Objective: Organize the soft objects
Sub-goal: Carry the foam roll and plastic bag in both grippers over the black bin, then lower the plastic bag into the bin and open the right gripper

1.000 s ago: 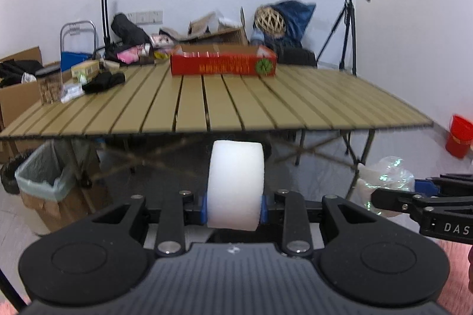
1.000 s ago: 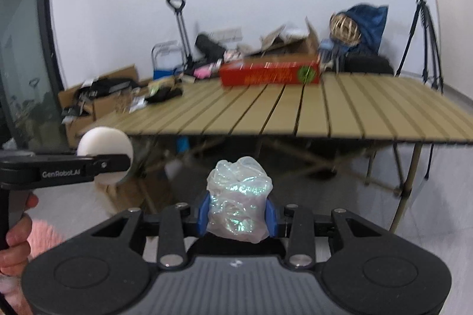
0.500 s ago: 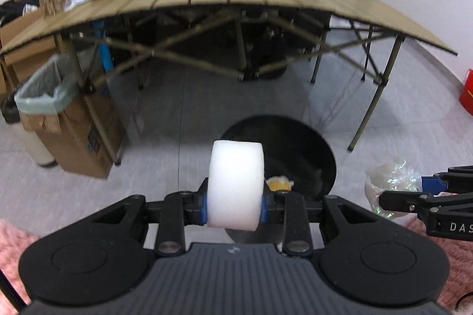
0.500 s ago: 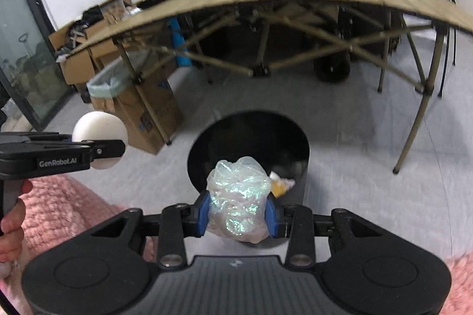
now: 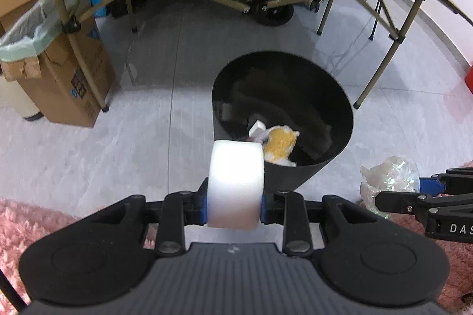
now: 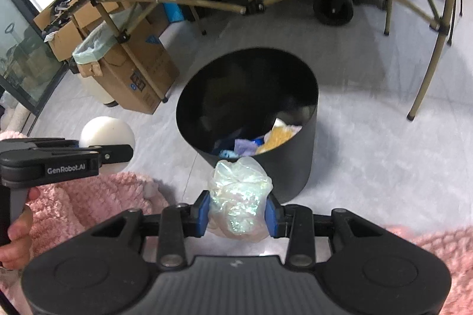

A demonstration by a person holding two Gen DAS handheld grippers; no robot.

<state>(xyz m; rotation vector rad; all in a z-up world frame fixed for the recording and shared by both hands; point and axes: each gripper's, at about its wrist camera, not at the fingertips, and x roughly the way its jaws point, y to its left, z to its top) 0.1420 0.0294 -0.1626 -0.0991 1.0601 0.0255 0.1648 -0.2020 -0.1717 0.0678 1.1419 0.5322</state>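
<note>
My left gripper (image 5: 235,204) is shut on a white foam cylinder (image 5: 236,182), held just short of the near rim of a black round bin (image 5: 334,108). My right gripper (image 6: 238,213) is shut on a crumpled iridescent plastic wad (image 6: 239,196), close to the same black bin (image 6: 295,167). Inside the bin lie a yellow plush piece (image 5: 279,145), a small white block (image 5: 256,127) and purple and blue soft bits (image 6: 244,148). The left gripper (image 6: 97,155) with the foam cylinder (image 6: 108,134) shows at left in the right wrist view. The right gripper and wad (image 5: 388,177) show at right in the left wrist view.
A folding slat table (image 5: 245,7) stands behind the bin, its legs (image 6: 428,72) near the bin's right. A cardboard box lined with a green bag (image 5: 56,72) sits at left. Pink fluffy rug (image 6: 88,202) lies below both grippers. A hand (image 6: 14,238) holds the left gripper.
Both grippers have tilted from facing the tabletop down to the floor and moved closer to the black bin, each still holding its object.
</note>
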